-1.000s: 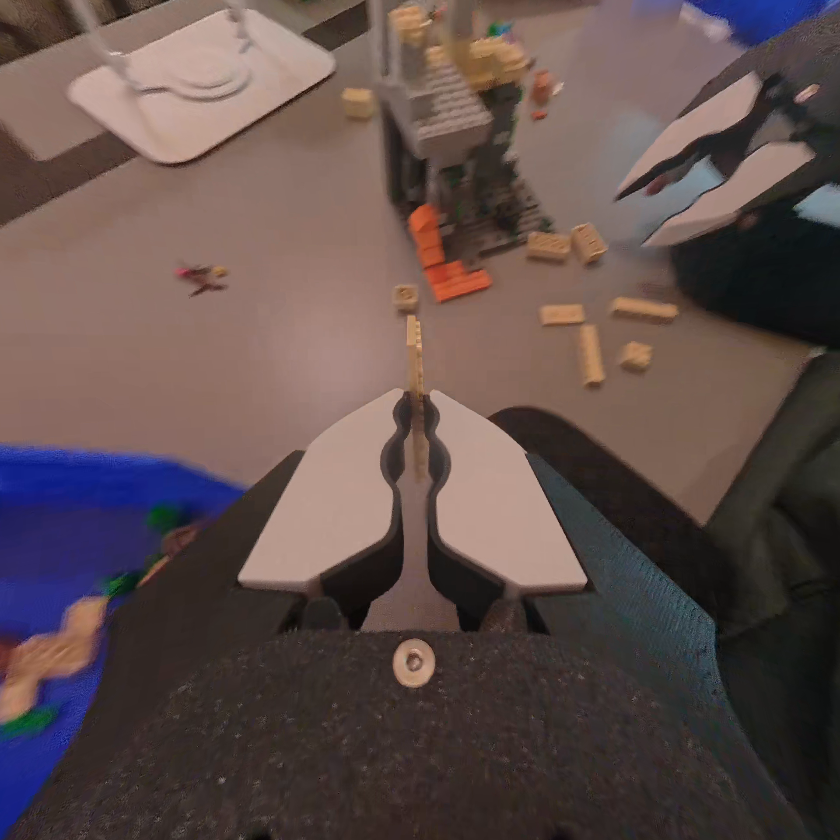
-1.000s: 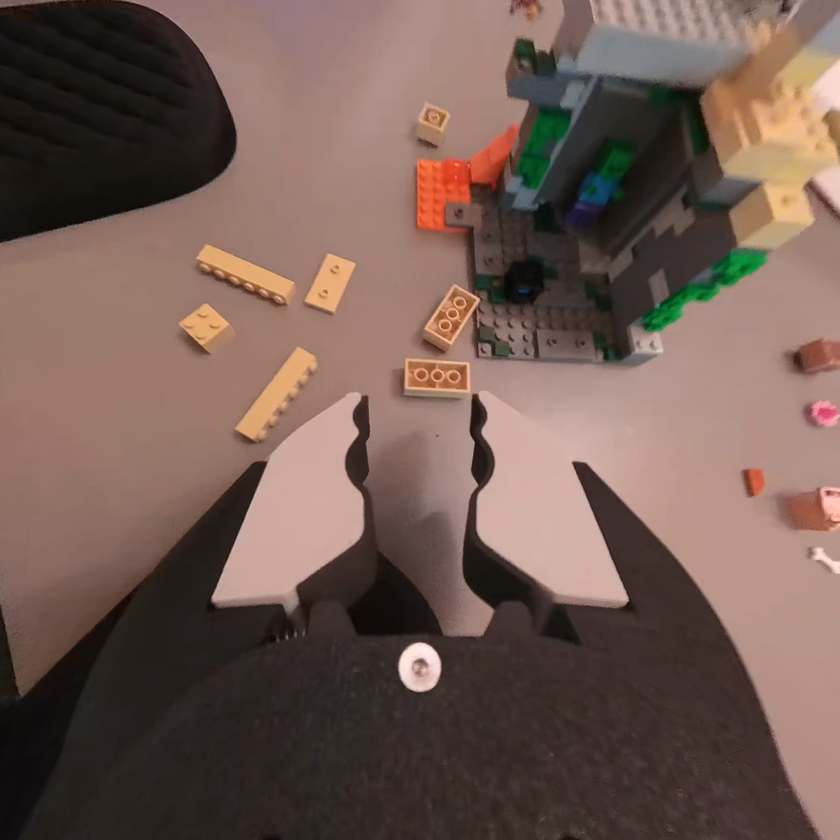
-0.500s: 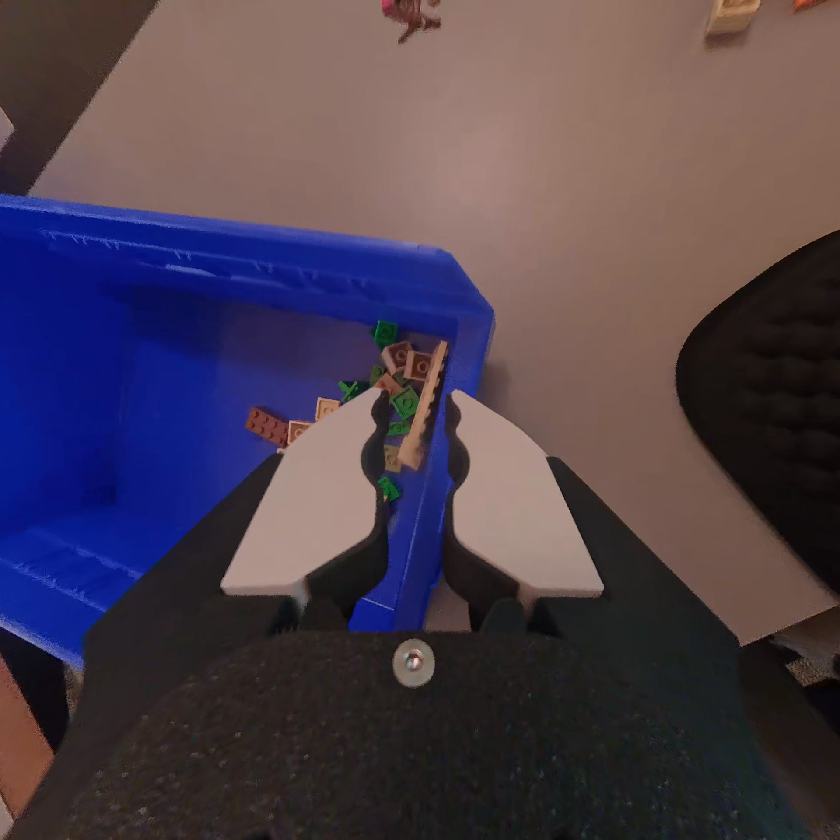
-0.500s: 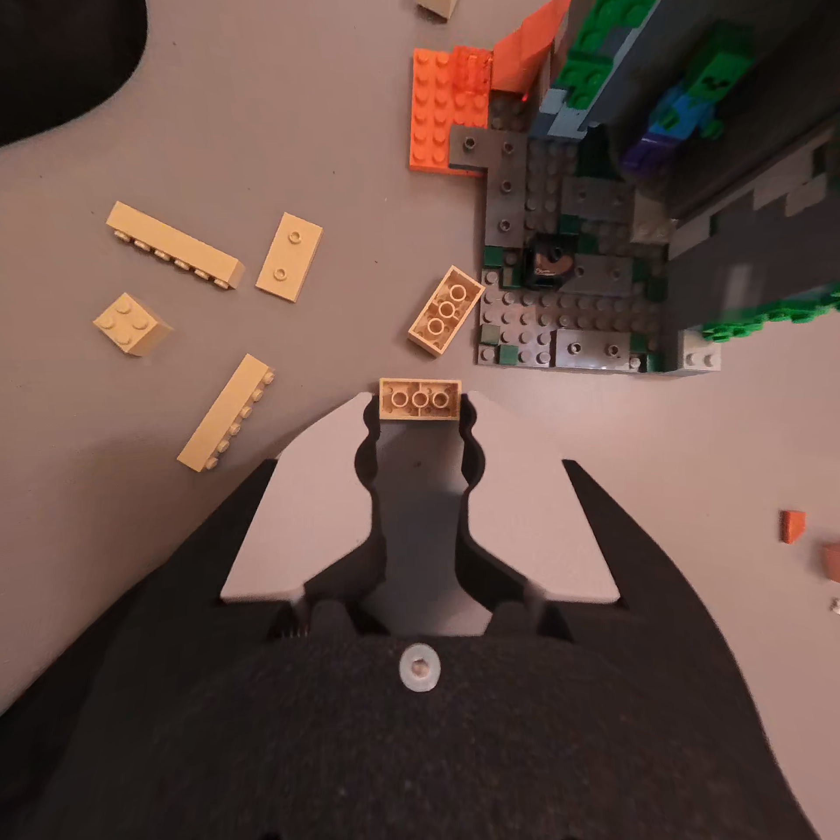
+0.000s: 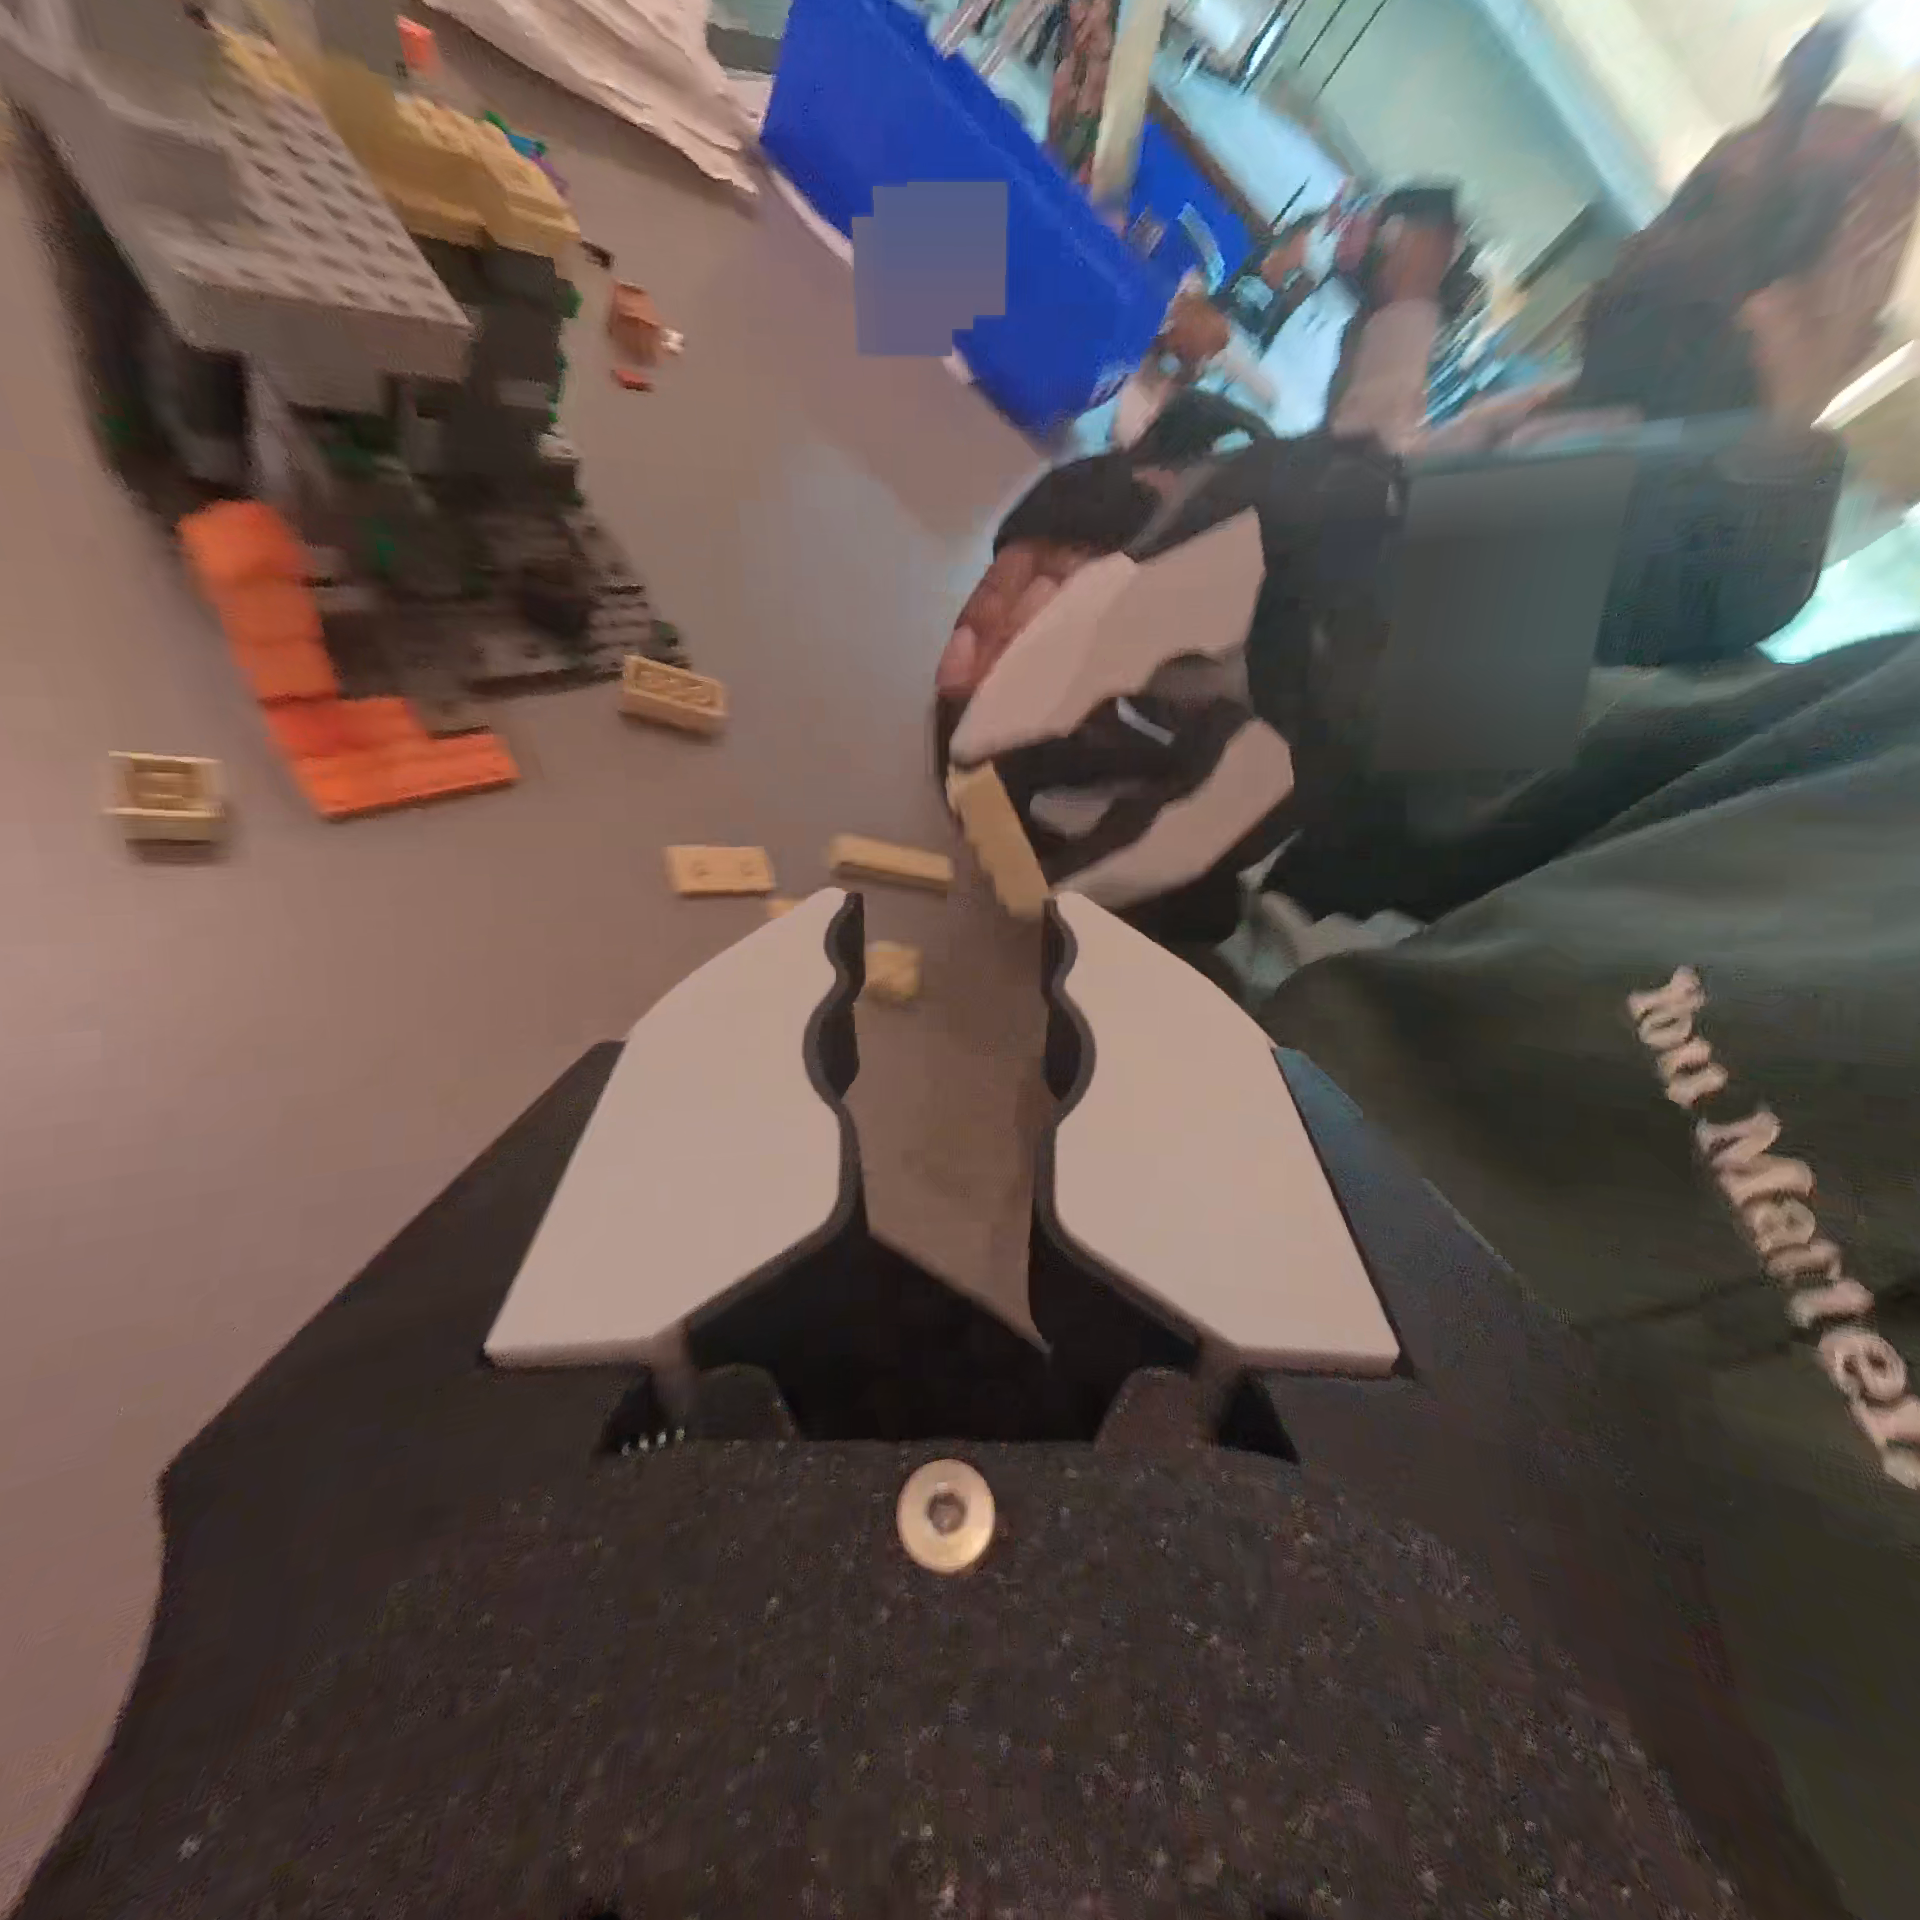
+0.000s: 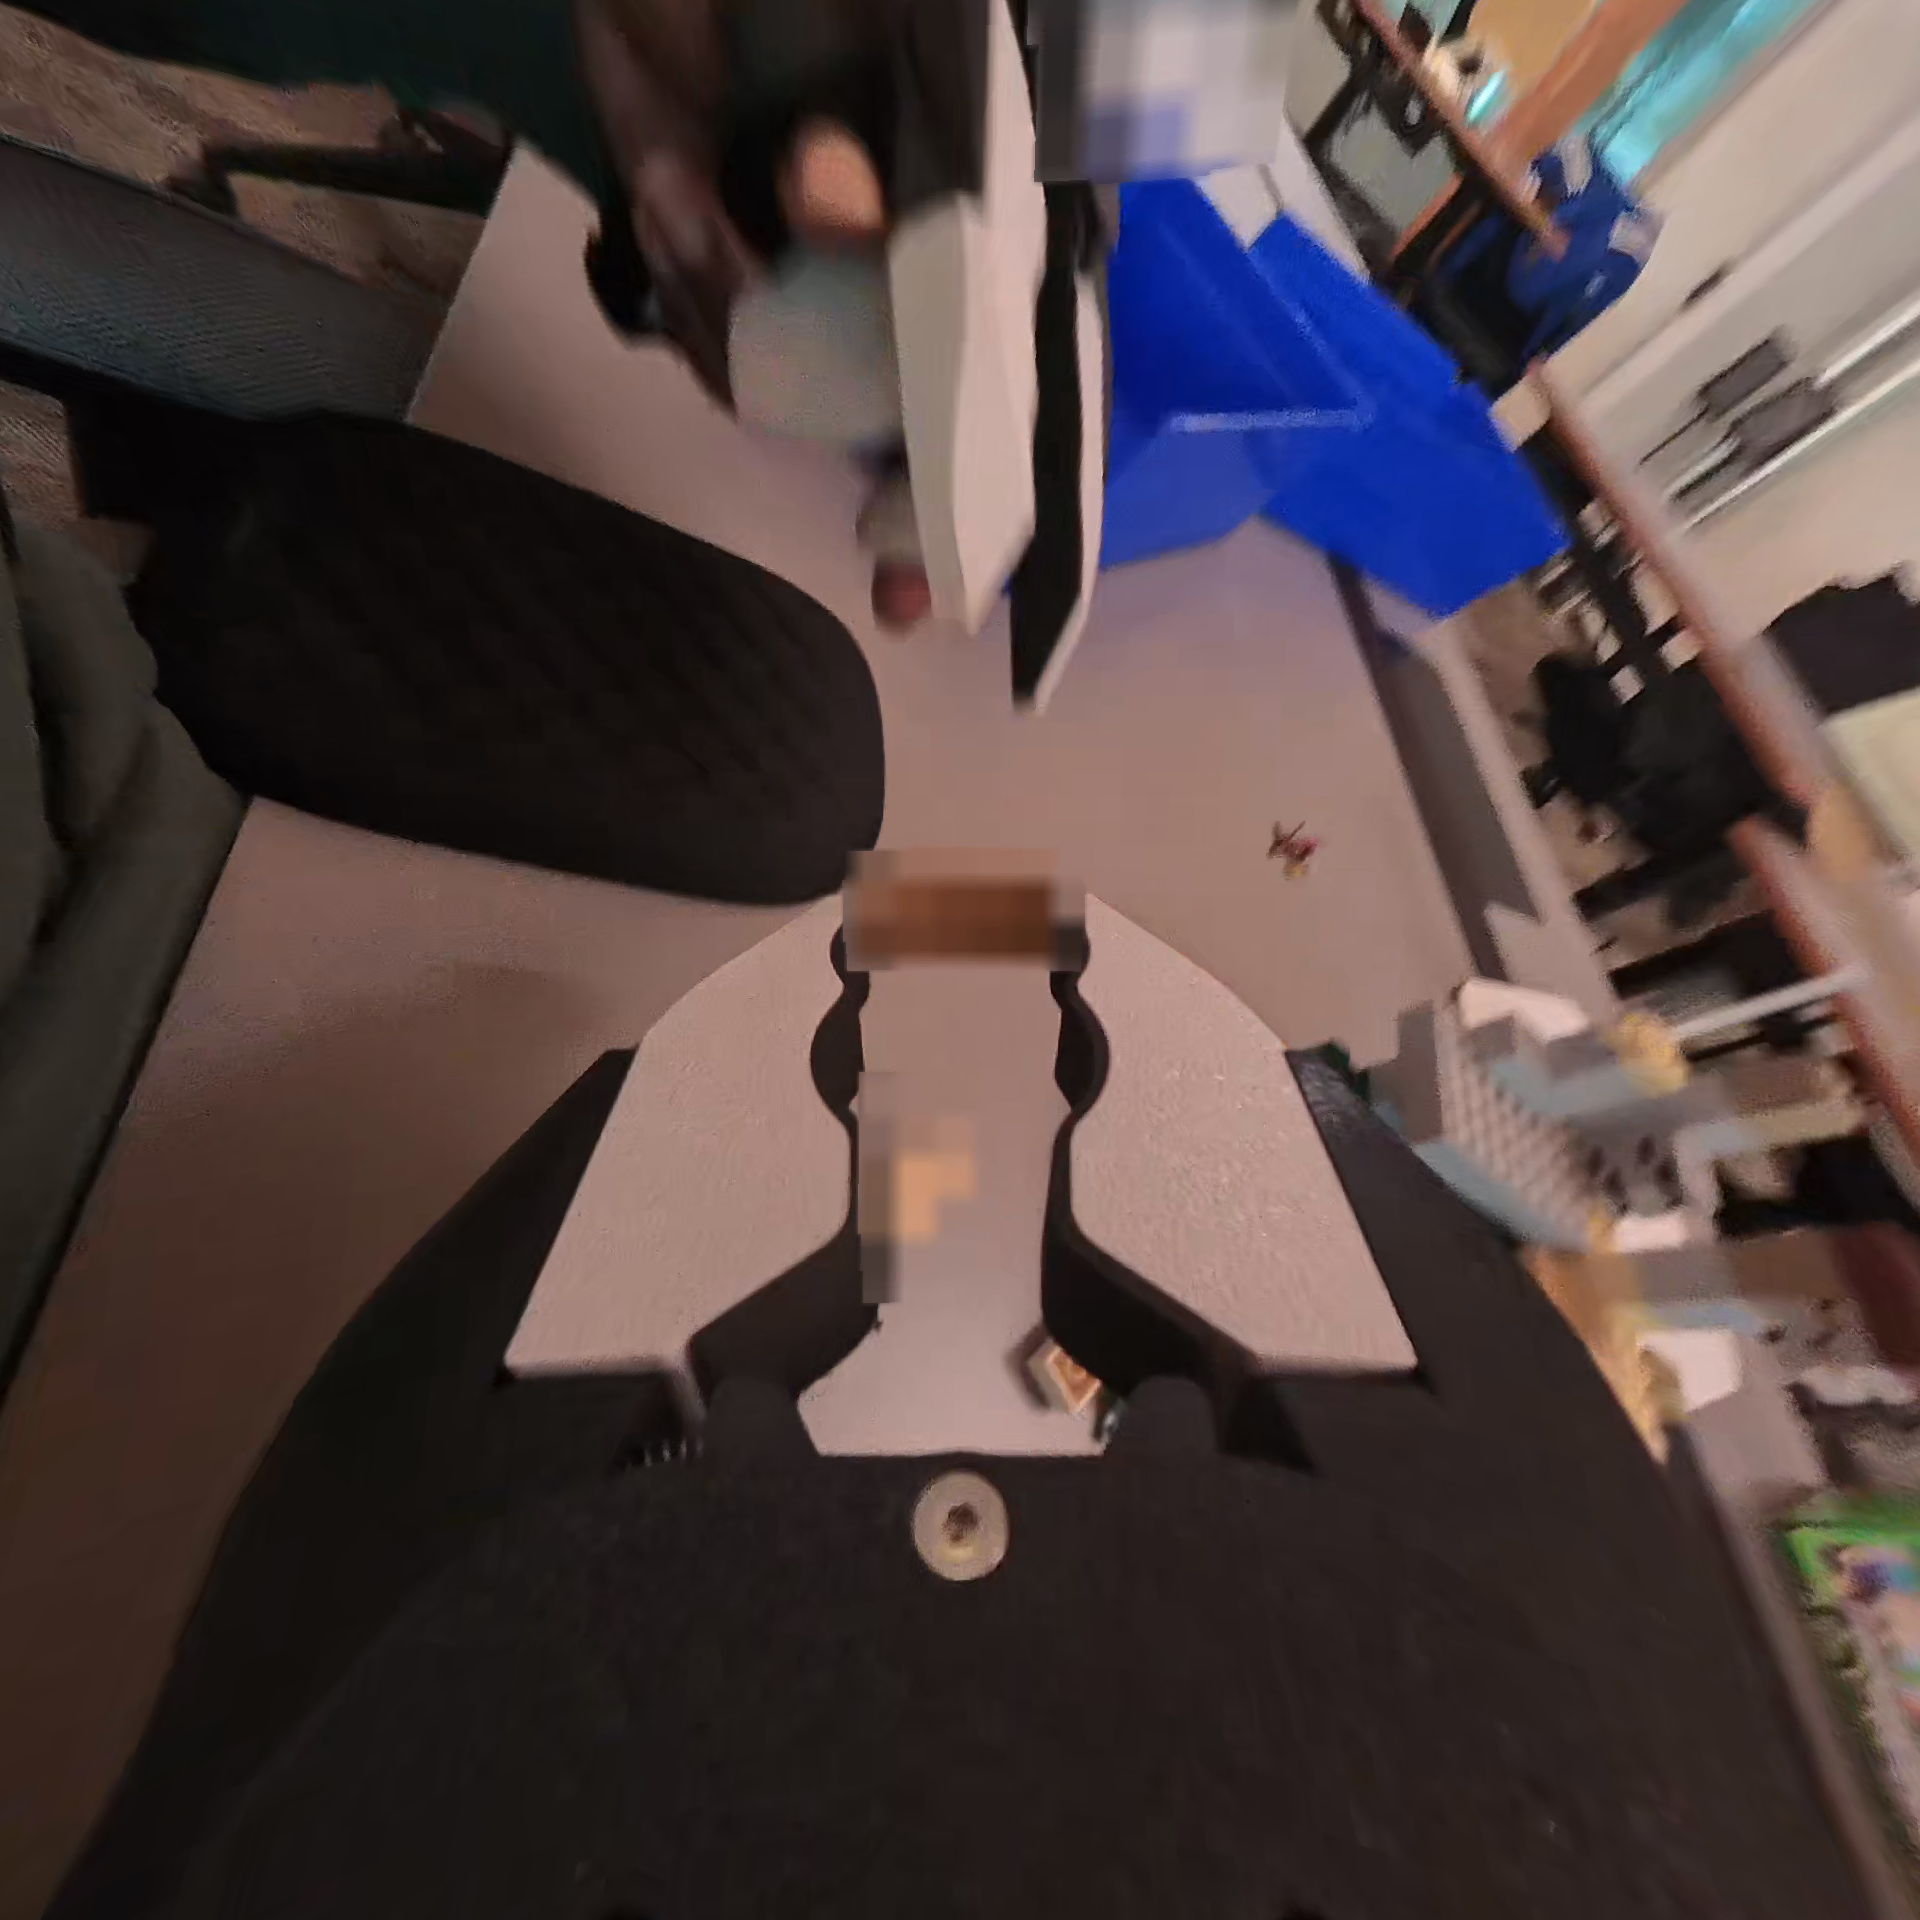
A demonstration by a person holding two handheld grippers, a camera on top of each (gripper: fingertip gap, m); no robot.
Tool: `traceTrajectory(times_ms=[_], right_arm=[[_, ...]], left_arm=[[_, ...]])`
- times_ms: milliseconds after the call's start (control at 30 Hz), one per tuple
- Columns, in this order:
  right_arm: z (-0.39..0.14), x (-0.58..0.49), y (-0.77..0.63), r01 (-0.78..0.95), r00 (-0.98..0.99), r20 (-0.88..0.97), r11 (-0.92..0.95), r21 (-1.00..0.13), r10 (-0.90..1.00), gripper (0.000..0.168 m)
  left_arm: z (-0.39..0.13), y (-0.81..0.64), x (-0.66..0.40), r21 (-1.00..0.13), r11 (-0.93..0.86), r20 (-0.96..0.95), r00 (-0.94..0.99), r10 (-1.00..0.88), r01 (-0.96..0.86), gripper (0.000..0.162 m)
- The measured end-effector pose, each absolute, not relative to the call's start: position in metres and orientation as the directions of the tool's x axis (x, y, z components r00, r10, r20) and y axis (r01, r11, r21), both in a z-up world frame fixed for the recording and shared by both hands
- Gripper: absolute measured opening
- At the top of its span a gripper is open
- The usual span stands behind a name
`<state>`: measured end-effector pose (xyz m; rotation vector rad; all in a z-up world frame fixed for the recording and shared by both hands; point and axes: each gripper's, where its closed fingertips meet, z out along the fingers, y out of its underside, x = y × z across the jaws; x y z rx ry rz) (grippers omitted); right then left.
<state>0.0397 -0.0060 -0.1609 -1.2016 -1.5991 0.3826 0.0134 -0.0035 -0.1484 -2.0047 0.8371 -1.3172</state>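
A tan brick (image 5: 995,854) is being pinched at the very tips of the right gripper (image 5: 1003,831), at one o'clock of the left gripper (image 5: 951,920), whose jaws are being held apart and empty; with so shallow a grip, the brick is judged likely to be dropped onto the grey table (image 5: 312,1039) among loose tan pieces (image 5: 719,869), at twelve o'clock.
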Motion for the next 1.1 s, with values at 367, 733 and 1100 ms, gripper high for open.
traceTrajectory(times_ms=[367,733,1100], right_arm=[[-0.161,0.031,-0.002,0.589,0.079,0.67,0.508,-0.629,0.738,0.038],[-0.247,0.118,0.002,0.809,0.176,0.062,-0.109,-0.577,0.982,0.05],[-0.266,0.127,-0.005,0.873,0.194,0.011,-0.167,-0.458,0.981,0.012]], left_arm=[[-0.151,0.004,0.026,-0.77,-0.626,0.568,0.315,-0.76,-0.121,0.011],[-0.147,0.077,-0.219,-0.611,-0.499,-0.457,0.788,-0.412,-0.615,0.011],[-0.181,0.078,-0.26,-0.515,-0.614,-0.479,0.795,-0.371,-0.598,0.026]])
